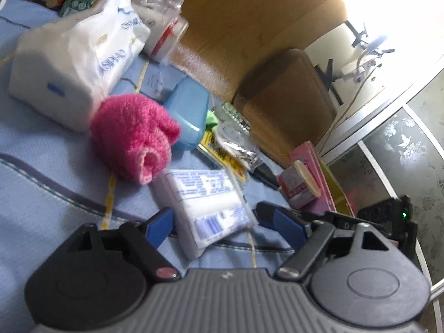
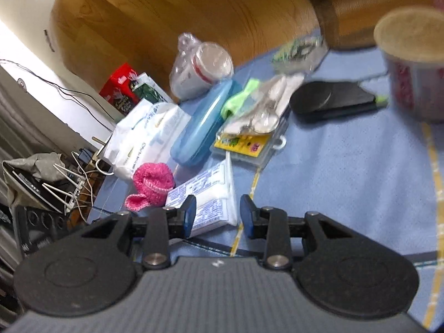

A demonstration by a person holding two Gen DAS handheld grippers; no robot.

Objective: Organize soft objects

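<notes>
Tissue packet [image 1: 206, 208] beside pink towel [image 1: 133, 141]

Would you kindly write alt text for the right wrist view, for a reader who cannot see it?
The right gripper hangs open around the near end of a white tissue pack lying on a blue bedspread. Just behind the pack lie a pink knitted item, a larger white tissue bag and a blue plastic case.

Both grippers, left gripper [image 1: 215, 220] and right gripper [image 2: 217, 212], had black linkage arms, blue finger pads, silver pivot screws and ribbed grey bodies.
</notes>
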